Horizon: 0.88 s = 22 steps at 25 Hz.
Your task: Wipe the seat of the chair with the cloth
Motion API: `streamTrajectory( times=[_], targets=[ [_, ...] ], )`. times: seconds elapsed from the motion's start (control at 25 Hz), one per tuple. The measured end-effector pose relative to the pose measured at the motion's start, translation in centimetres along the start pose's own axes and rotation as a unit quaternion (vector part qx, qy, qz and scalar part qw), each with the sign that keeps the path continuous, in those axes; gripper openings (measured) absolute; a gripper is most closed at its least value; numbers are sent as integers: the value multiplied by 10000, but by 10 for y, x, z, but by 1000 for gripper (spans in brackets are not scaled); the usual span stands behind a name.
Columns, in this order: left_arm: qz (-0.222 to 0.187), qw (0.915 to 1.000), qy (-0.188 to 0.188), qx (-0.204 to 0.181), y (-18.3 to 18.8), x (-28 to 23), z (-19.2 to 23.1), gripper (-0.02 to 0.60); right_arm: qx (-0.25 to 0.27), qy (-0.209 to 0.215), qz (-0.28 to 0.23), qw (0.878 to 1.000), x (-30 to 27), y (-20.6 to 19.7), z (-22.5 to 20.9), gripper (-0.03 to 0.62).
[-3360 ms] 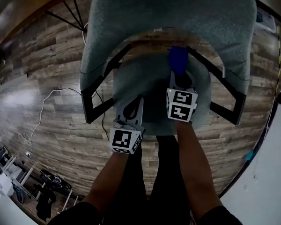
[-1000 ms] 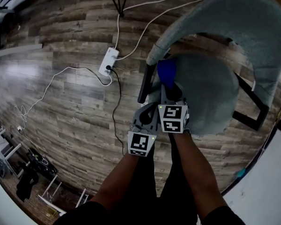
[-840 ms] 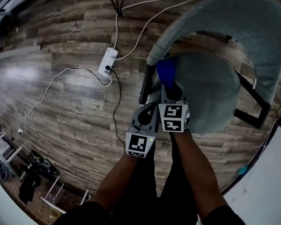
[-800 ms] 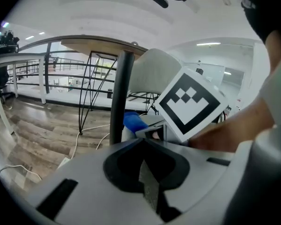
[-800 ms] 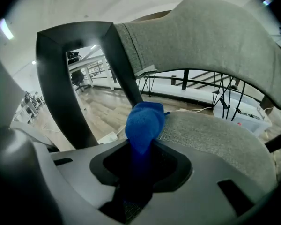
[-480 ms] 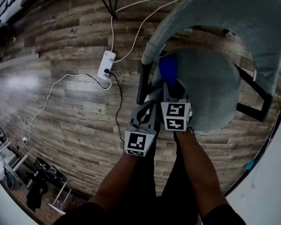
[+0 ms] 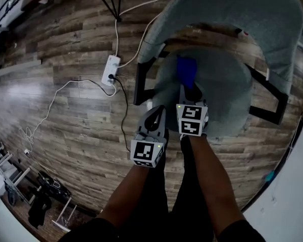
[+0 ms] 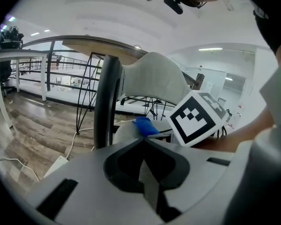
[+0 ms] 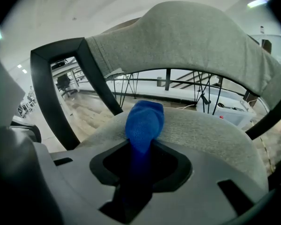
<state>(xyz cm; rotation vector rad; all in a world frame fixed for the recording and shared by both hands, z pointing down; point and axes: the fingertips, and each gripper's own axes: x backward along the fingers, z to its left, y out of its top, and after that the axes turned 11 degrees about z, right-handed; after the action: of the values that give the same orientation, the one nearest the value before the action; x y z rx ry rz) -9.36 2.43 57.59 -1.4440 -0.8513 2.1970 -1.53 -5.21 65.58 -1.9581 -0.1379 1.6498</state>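
- Wood-plank floor [image 7: 65,120] all round; chair [image 7: 272,29] backrest cut off up top.
- right gripper [image 7: 190,88] pinching the blue cloth [image 7: 186,70], bunched toward the seat [image 7: 227,95] left edge.
- left gripper [image 7: 156,113] jaws pressed together, empty, off that edge.

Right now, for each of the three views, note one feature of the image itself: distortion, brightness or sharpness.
Head view: fisheye curves the floor planks; dim overall. Left gripper view: black corners, ceiling washed out. Right gripper view: black corners too, blue cloth sharp, background behind the chair back overexposed.
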Motion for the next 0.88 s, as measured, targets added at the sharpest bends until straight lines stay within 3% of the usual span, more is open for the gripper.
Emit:
streamTrajectory(
  times=[0.24, 0.88],
  targets=[
    [9, 9998, 37, 214, -2, -2, -15, 2, -208, -155, 33, 9997, 7, -14, -36, 121],
    [337, 9994, -31, -30, -23, -18, -59, 2, -963, -620, 78, 9934, 40, -55, -138, 121]
  ],
)
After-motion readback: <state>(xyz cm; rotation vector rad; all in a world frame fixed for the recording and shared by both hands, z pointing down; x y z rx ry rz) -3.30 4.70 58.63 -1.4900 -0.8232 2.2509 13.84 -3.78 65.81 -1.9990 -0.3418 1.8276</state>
